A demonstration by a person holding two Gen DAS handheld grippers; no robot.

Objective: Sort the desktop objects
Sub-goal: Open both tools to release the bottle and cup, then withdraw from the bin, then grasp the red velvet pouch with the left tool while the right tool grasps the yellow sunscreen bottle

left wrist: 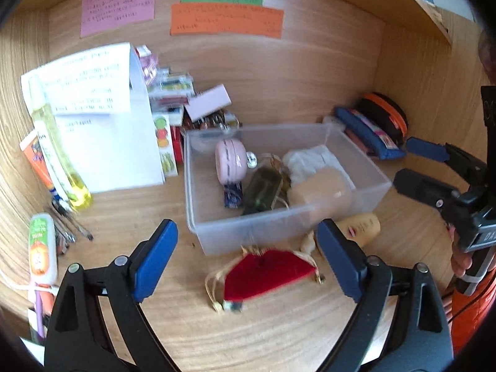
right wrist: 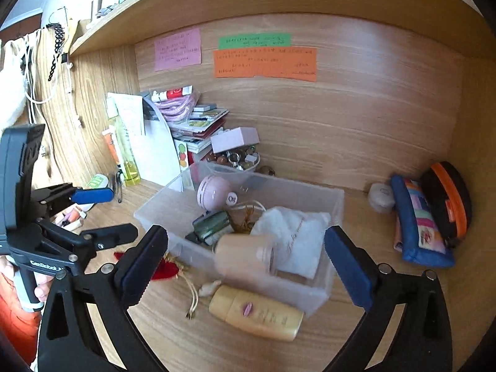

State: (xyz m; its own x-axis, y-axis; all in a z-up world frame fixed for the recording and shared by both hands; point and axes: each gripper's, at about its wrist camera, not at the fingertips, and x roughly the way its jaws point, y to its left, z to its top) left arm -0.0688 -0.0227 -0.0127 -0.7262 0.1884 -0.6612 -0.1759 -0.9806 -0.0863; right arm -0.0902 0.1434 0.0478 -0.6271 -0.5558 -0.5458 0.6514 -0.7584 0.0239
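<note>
A clear plastic bin stands mid-desk. It holds a pink round gadget, a dark green bottle, a white cloth pouch and a beige jar lying on its side. In front of the bin lie a red drawstring pouch and a yellow tube. My left gripper hovers open above the red pouch, nothing between its pads. My right gripper is open near the bin's right side, holding nothing.
A blue pencil case, a black-and-orange case and a small white case lie by the right wall. A white paper holder, a yellow-green bottle, tubes and stacked boxes crowd the back left. A shelf overhangs the desk.
</note>
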